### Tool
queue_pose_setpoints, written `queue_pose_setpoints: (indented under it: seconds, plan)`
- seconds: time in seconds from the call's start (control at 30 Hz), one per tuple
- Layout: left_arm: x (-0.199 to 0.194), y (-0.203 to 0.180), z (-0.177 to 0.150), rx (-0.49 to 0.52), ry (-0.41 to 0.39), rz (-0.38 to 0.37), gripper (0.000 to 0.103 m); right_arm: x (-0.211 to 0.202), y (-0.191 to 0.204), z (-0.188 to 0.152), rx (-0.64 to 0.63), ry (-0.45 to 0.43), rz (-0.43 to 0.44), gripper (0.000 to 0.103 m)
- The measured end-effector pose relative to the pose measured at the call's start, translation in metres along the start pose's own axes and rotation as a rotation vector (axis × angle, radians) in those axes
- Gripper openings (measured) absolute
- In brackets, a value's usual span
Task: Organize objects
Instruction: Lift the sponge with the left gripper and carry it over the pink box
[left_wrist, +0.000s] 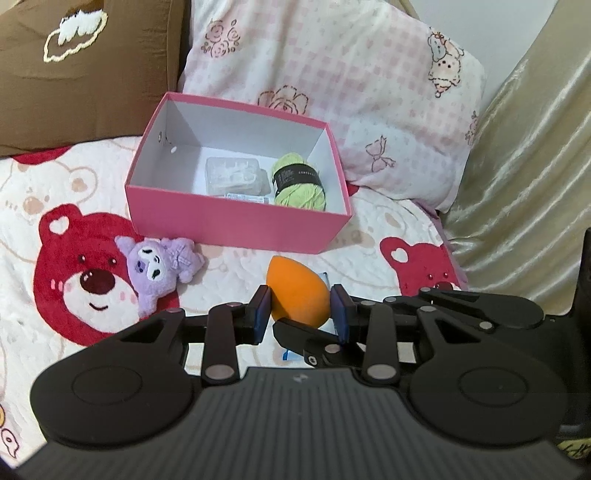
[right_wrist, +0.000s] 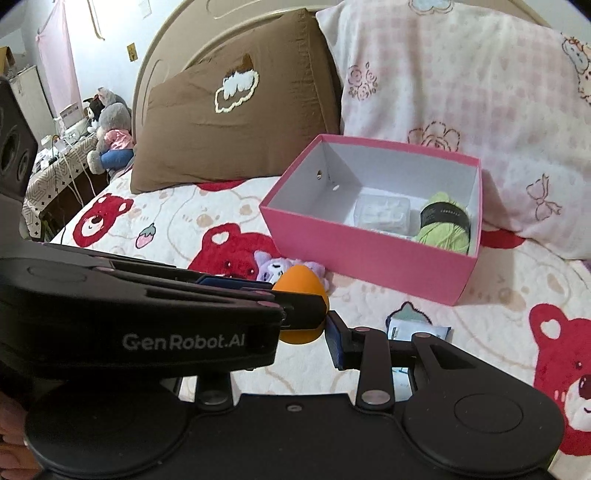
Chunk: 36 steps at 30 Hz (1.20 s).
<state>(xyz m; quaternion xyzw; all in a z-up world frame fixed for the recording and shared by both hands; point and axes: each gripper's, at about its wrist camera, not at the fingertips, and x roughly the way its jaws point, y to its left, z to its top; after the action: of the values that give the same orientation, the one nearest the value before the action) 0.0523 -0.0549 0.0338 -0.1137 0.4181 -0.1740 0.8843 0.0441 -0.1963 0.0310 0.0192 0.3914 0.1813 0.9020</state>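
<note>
Pinching an orange makeup sponge (left_wrist: 297, 291), left tool (left_wrist: 301, 308) holds it above the bed (left_wrist: 229, 266), before a pink box (left_wrist: 236, 221) containing green yarn (left_wrist: 299, 181). Right tool (right_wrist: 314, 332): grip unclear, fingers partly hidden.

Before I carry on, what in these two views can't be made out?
- Right hand-held gripper: left finger hidden behind the left hand-held gripper; its state is unclear.
- Blue-and-white packet: partly covered by the right finger; print too small.
- Clear plastic case in the pink box: contents unreadable.
- Purple plush toy: half hidden by the orange sponge.
</note>
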Motion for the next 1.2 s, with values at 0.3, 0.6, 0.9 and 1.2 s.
queue_pose_setpoints:
  seconds: [0.3,0.6,0.9,1.2]
  plan:
    - [-0.018,0.004,0.018,0.003,-0.006,-0.002,0.033,-0.012,0.009,0.017,-0.033,-0.026,0.009,0.039]
    - [-0.017,0.006,0.039,0.012,-0.003,0.009,0.033,-0.008,0.013,0.034,-0.088,-0.042,0.004,0.039]
    - [-0.02,0.003,0.075,0.034,-0.029,-0.011,0.034,-0.009,0.007,0.062,-0.097,-0.069,-0.009,0.039]
    - [-0.017,0.006,0.103,0.09,-0.084,-0.048,0.034,-0.012,0.001,0.094,-0.106,-0.128,-0.008,0.039]
